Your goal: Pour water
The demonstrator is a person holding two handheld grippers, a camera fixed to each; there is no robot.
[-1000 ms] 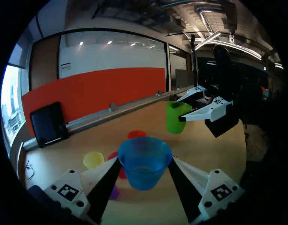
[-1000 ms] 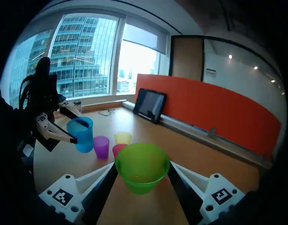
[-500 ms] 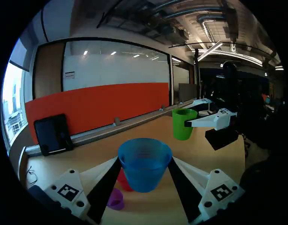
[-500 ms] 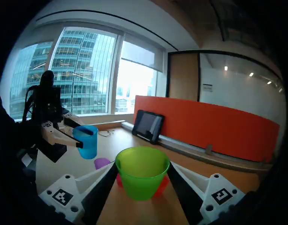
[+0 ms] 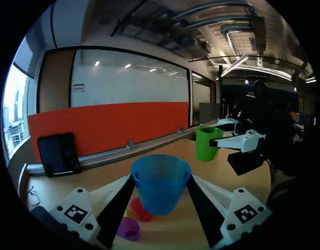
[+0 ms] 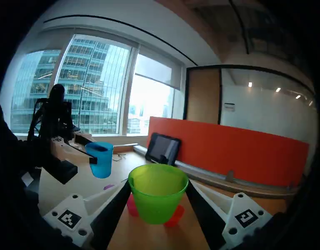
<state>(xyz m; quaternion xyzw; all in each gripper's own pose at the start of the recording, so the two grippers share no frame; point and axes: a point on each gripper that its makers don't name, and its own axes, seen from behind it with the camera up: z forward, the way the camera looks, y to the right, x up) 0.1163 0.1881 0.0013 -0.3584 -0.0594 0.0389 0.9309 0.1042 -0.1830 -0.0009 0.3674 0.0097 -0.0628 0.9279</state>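
Between the fingers of the left gripper (image 5: 161, 177), a blue cup (image 5: 161, 189) with water in it is clamped upright above the surface (image 5: 110, 173). The right gripper (image 6: 158, 183) fingers clamp a green cup (image 6: 158, 200), also upright. A red cup (image 5: 140, 208) and a purple cup (image 5: 128, 228) stand below.

Office room: a light wooden table (image 5: 106, 175) backed by a long orange partition (image 5: 118, 125), a dark tablet (image 5: 59, 154) leaning against it; tall windows (image 6: 89, 96) show daylit towers; exposed pipes (image 5: 226, 33) and strip lights (image 5: 235, 64) overhead
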